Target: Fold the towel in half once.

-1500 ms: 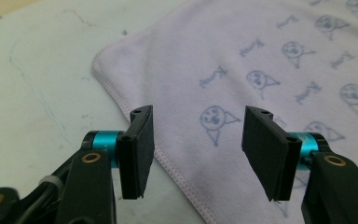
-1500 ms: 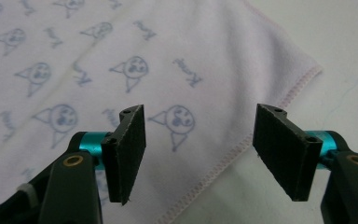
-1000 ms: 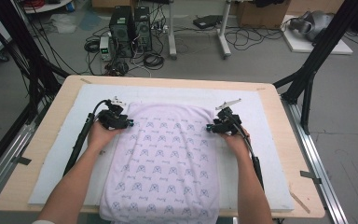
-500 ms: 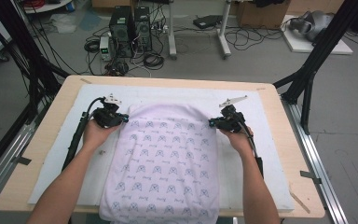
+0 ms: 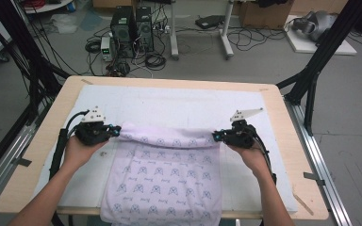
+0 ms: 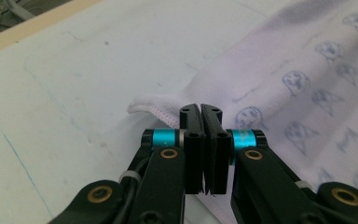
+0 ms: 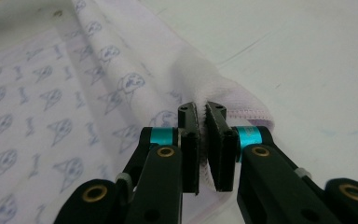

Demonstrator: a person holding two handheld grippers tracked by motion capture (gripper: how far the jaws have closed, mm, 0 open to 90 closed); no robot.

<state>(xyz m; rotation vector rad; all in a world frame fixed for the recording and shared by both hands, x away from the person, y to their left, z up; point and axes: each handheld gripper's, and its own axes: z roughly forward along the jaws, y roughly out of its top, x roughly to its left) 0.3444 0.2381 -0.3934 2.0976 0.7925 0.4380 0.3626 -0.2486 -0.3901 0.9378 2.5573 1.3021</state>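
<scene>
A pale lilac towel (image 5: pixel 162 174) with a small printed pattern lies on the white mat (image 5: pixel 179 101), and its near end hangs over the table's front edge. My left gripper (image 5: pixel 118 132) is shut on the towel's far left corner (image 6: pixel 168 109), with cloth pinched between its pads. My right gripper (image 5: pixel 215 137) holds the far right corner (image 7: pixel 242 100); its jaws have just been closing and cloth sits between them. The far edge is pulled taut between both grippers, slightly raised. Up close, the left gripper (image 6: pixel 200 112) and right gripper (image 7: pixel 202 112) each bite a hemmed fold.
The mat covers most of the wooden table (image 5: pixel 283 108). Black frame legs (image 5: pixel 311 80) stand at both far corners. Computer towers (image 5: pixel 132 26) and cables lie on the floor beyond. Bare mat stretches behind the towel's far edge.
Both grippers closed on the towel's far corners, then rose and drew apart and toward the person. The towel's rounded far edge is now stretched straight between them.
</scene>
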